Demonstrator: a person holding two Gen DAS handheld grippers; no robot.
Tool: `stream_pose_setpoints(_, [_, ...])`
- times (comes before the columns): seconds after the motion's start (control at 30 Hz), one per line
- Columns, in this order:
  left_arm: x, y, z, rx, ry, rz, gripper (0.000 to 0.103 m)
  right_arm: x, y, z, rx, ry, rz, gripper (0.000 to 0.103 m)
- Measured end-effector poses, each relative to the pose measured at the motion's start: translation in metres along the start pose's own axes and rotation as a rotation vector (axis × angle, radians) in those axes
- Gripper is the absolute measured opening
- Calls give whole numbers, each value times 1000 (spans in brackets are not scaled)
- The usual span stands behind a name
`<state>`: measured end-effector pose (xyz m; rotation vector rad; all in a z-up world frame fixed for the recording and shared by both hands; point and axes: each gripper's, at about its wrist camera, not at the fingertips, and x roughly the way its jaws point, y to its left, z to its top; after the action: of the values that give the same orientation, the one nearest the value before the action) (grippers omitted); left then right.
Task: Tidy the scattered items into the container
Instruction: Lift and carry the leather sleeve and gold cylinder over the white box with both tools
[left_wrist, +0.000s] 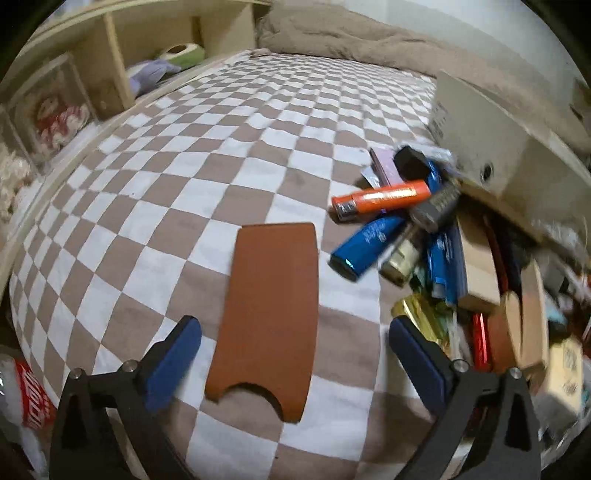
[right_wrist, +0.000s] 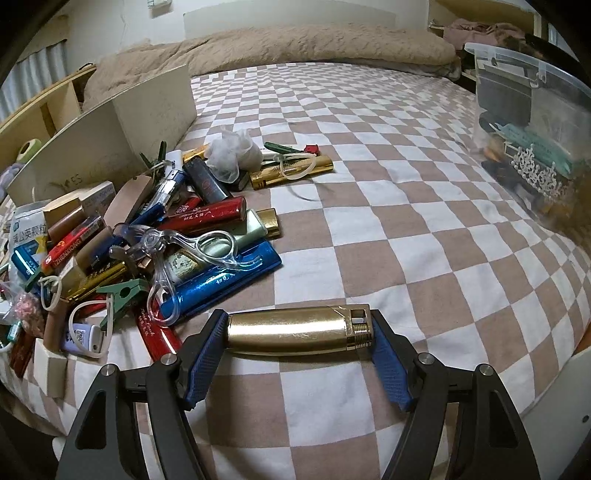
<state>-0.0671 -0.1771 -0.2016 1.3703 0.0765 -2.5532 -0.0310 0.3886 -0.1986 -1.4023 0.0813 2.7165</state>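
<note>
The gold lighter (right_wrist: 299, 329) is squeezed end to end by the right gripper (right_wrist: 297, 354) for carrying to the clear container (right_wrist: 532, 122) at the bed's far right edge, while the left gripper (left_wrist: 295, 347) is spread wide and empty over the brown sleeve (left_wrist: 267, 317).

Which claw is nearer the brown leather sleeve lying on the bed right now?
Left. The left claw stands open around the brown leather sleeve, fingers either side and not pressing it. The right claw is shut on a gold lighter; the sleeve is absent from its view.

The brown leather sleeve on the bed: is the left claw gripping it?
No. The brown leather sleeve lies flat on the checkered bedspread between the left claw's wide-open pads, touching neither.
</note>
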Motion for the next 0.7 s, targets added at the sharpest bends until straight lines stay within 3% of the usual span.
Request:
stream_pose_setpoints(0.33, [-2, 5, -3, -59, -7, -2, 103, 0, 2, -1, -13, 0, -16, 75])
stream_pose_setpoints(0.5, [-9, 23, 1, -192, -7, -75, 99, 1, 4, 0, -19, 1, -26, 75])
stream_pose_setpoints(0.7, [-13, 34, -1, -197, -16, -42, 64, 0, 8, -1, -32, -2, -45, 75])
